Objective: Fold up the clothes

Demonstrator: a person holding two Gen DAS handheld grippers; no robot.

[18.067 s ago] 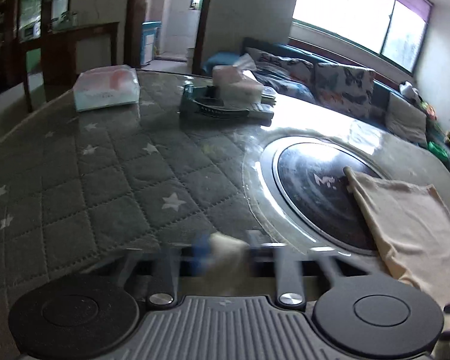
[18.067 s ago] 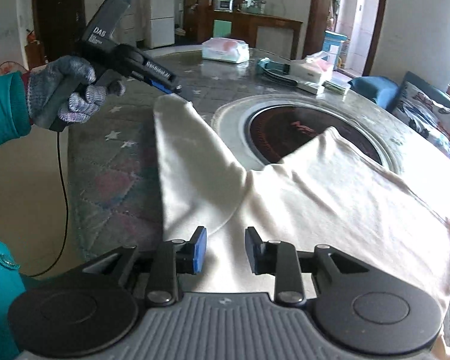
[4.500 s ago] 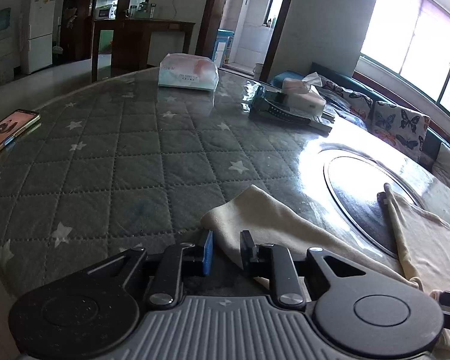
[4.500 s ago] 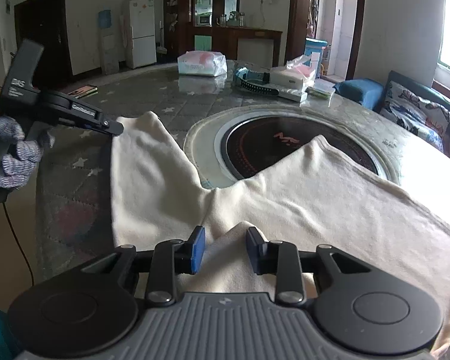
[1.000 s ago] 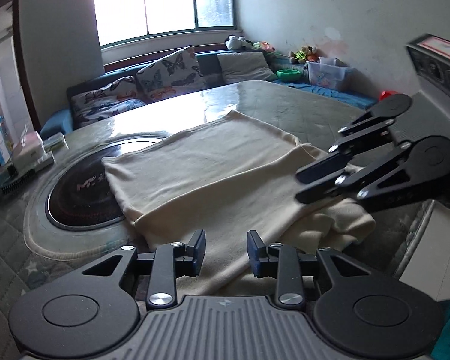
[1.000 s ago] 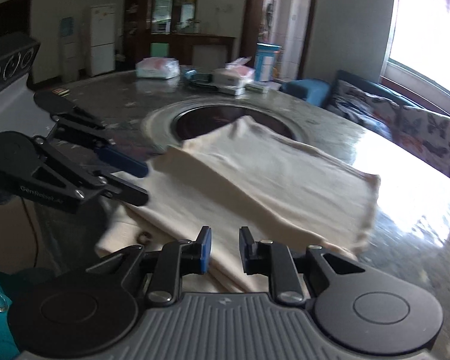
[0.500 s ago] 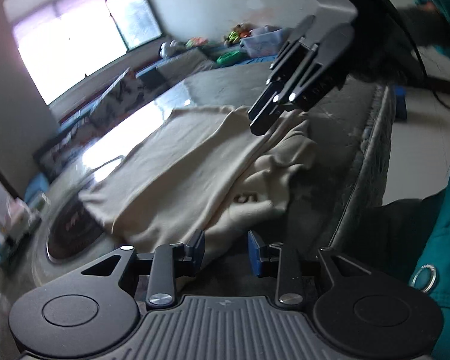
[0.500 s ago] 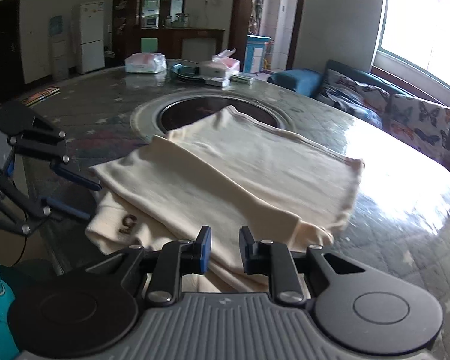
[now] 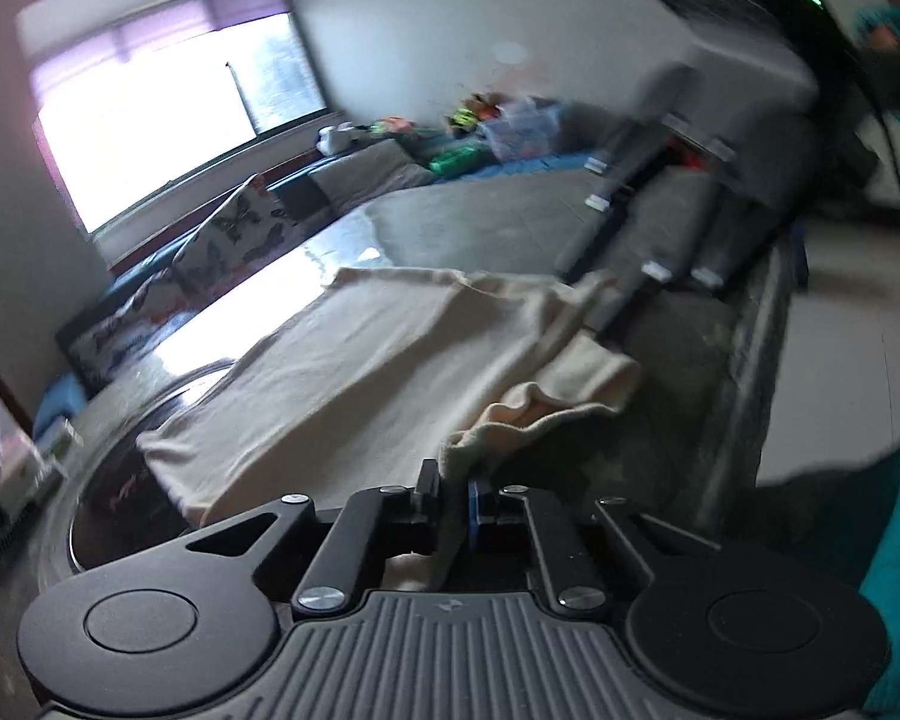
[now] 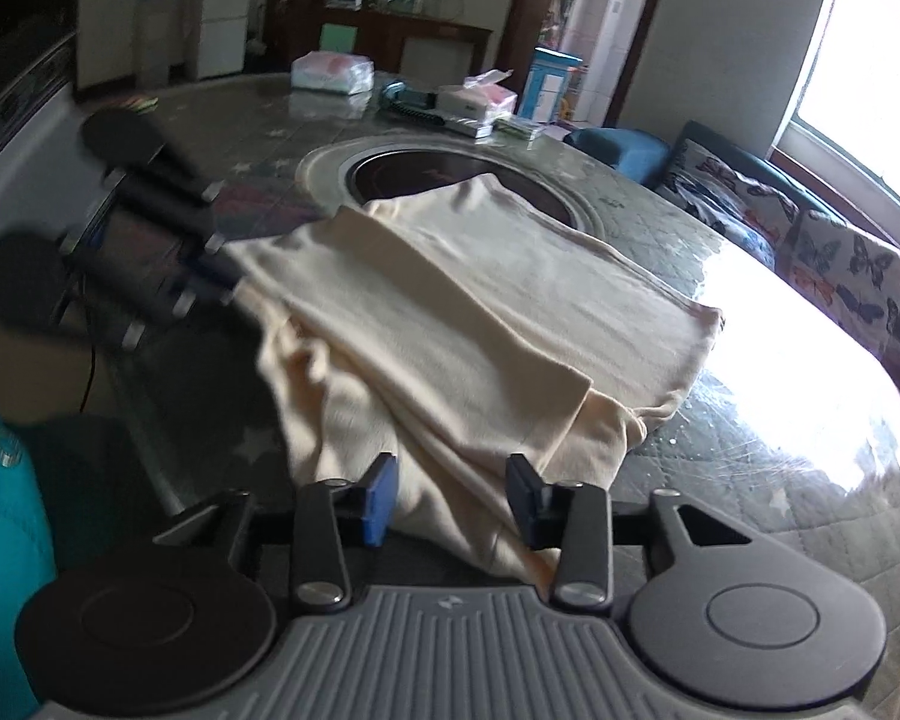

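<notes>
**Left pinched the near hem, right not yet on cloth**

We saw the shirt (image 10: 480, 300) lying part-folded on the table (image 10: 780, 420), one flap already laid over the body, the bunched end hanging toward the near edge where we stood. Far end reached the round hob (image 10: 414, 174) at the table's middle.

Left gripper (image 9: 450, 495) was pinched tight on a bunched fold of the shirt (image 9: 360, 372) at the near edge; cloth ran straight in between the pads. In the right view it showed as a blurred dark shape at the shirt's left corner.

Right gripper (image 10: 450, 495) had its jaws spread wide, cloth sitting between and under the fingers but nothing clamped. It looked blurred and raised in the left view.

Our judgement on doing this step well:
- Get the right one closed on the matching near corner, through all layers, before lifting.
- Lift both ends level so the top flap would not slide off.
- Carry the hem toward the far edge, lay it down flat, then let go.
- Risk: the left had a wad, not a clean edge, so the fold could land lumpy.
- Risk: loose cloth near the table edge could drag off.

Tissue pack (image 10: 330, 72) and boxes (image 10: 477, 102) sat well apart at the far edge.
</notes>
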